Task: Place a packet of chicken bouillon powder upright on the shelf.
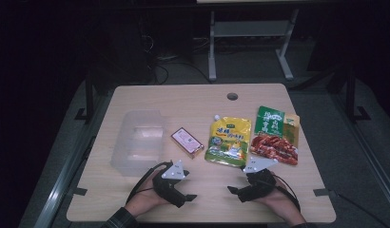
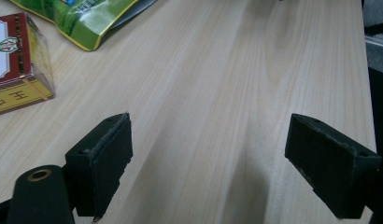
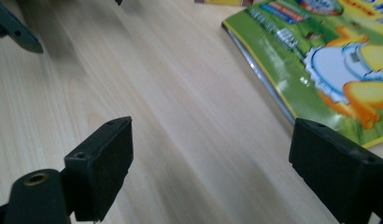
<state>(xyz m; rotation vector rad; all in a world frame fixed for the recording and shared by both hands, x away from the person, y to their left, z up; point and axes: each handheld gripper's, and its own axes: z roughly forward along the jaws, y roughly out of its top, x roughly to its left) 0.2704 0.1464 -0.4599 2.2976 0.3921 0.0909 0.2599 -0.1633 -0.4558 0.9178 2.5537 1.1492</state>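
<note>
A clear plastic box (image 1: 138, 140) stands at the left of the wooden table (image 1: 198, 99). To its right lie a small red-and-gold carton (image 1: 187, 142), a yellow-green spouted pouch (image 1: 228, 141) and a green-and-red food packet (image 1: 275, 135). My left gripper (image 1: 187, 199) rests near the front edge, open, nothing between its jaws. My right gripper (image 1: 233, 192) faces it from the right, also open and empty. The left gripper view has the carton (image 2: 17, 65) and the pouch's corner (image 2: 87, 21) at upper left. In the right gripper view the pouch (image 3: 329, 60) lies at upper right.
A round cable hole (image 1: 232, 96) sits near the table's far edge. Beyond the table stand a white desk frame (image 1: 250, 42) and cables on a dark floor. Bare wood lies between the two grippers and along the front edge.
</note>
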